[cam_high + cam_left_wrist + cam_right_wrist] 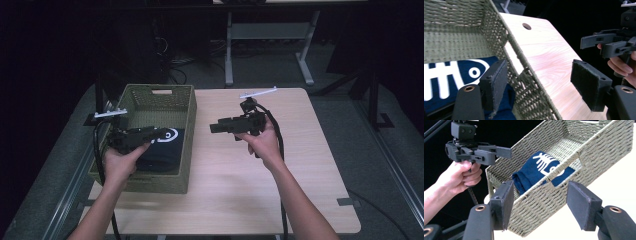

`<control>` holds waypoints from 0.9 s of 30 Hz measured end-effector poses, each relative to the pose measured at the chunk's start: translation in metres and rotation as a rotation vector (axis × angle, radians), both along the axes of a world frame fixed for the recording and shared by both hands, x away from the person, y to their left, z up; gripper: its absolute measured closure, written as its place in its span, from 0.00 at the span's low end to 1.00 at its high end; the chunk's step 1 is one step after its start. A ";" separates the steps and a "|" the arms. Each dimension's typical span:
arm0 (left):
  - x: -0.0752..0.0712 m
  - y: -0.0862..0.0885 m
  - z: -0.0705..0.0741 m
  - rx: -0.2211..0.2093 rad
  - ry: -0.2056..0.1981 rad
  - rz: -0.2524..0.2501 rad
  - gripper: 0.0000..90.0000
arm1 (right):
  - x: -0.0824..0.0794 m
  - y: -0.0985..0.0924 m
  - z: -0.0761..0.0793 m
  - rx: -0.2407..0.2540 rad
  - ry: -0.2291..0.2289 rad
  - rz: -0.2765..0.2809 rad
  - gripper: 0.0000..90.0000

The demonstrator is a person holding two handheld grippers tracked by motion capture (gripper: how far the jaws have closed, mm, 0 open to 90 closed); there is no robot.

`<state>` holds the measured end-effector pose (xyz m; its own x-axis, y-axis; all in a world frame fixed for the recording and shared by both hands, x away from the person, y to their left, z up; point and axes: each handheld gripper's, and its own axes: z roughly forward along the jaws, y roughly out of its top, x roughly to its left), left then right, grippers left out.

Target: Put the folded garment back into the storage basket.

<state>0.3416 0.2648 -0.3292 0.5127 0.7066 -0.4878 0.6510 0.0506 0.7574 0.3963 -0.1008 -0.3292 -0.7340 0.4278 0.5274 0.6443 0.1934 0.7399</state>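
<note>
Two forearms enter from the near edge, each hand holding one black two-finger gripper. Left gripper (159, 133) hovers over the near left part of one olive-green woven rectangular basket (186, 107), fingers apart and clamped on nothing; one finger lies inside the basket, the other outside its right wall. One folded navy-blue cloth with a white fish-skeleton print (162, 150) lies in the basket's near half. Right gripper (216, 127) is held over the middle of one pale wooden surface (300, 165), pointing left toward the basket, fingers apart and holding nothing. Basket stands at the surface's left edge.
</note>
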 end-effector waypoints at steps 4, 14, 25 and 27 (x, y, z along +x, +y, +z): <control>0.000 -0.007 0.002 0.002 -0.005 -0.012 0.31 | -0.002 -0.009 -0.001 -0.001 -0.001 -0.007 0.43; -0.002 -0.025 0.005 -0.006 -0.019 -0.051 0.30 | -0.008 -0.031 -0.005 0.000 0.004 -0.036 0.42; -0.002 -0.049 0.005 0.004 -0.029 -0.101 0.30 | -0.014 -0.055 -0.012 -0.003 0.009 -0.069 0.42; -0.003 -0.054 0.005 -0.002 -0.030 -0.107 0.30 | -0.016 -0.060 -0.013 -0.004 0.016 -0.078 0.42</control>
<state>0.3387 0.2112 -0.3240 0.5998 0.6458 -0.4724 0.6296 -0.0166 0.7767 0.3808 -0.1608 -0.3418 -0.6897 0.4852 0.5375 0.6696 0.1448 0.7285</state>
